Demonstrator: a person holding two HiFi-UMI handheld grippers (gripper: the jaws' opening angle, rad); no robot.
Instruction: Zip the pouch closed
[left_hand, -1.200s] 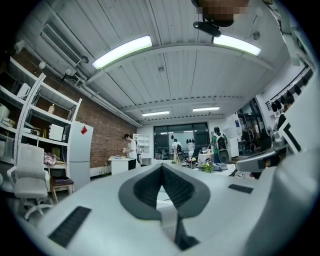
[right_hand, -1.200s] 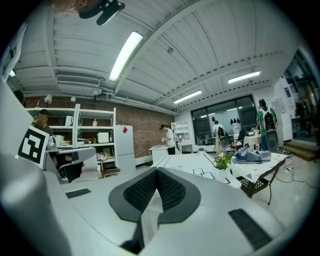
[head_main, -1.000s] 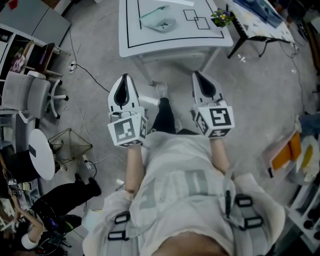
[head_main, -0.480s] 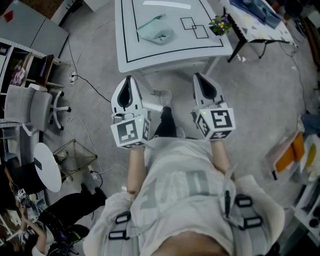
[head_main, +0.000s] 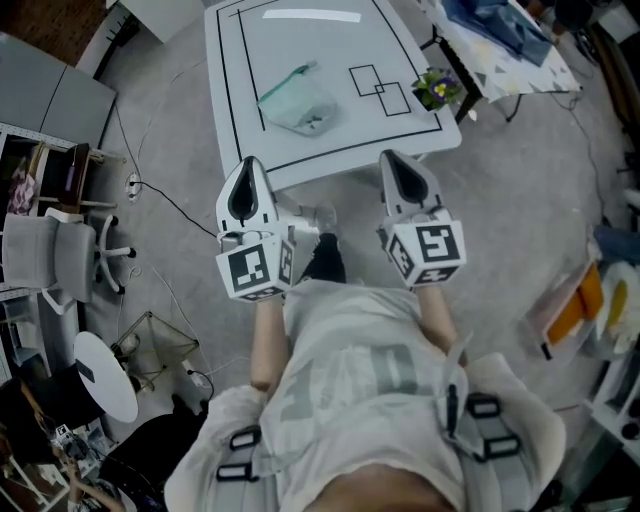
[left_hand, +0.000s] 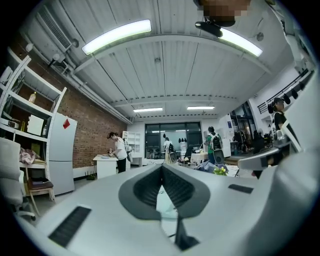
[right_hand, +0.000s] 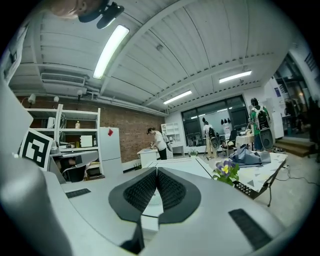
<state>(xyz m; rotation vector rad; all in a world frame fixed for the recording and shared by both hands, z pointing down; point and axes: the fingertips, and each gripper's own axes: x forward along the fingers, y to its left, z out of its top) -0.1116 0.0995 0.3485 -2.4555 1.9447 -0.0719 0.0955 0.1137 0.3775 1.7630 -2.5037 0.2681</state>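
left gripper (head_main: 249, 165), centre-left of the head view: jaws closed tip to tip, nothing between them. right gripper (head_main: 390, 158), centre-right: jaws likewise closed, empty. pale green pouch (head_main: 298, 103) lies on the white table (head_main: 340, 162), upper centre, well apart from both grippers.

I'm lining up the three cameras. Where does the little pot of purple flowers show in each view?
Head view: the flowers are at the upper right, at the right edge of the white table.
Left gripper view: the flowers are small, right of centre and below the middle.
Right gripper view: the flowers are larger, right of centre.
Shared landmark: the blue cloth just beyond the flowers.
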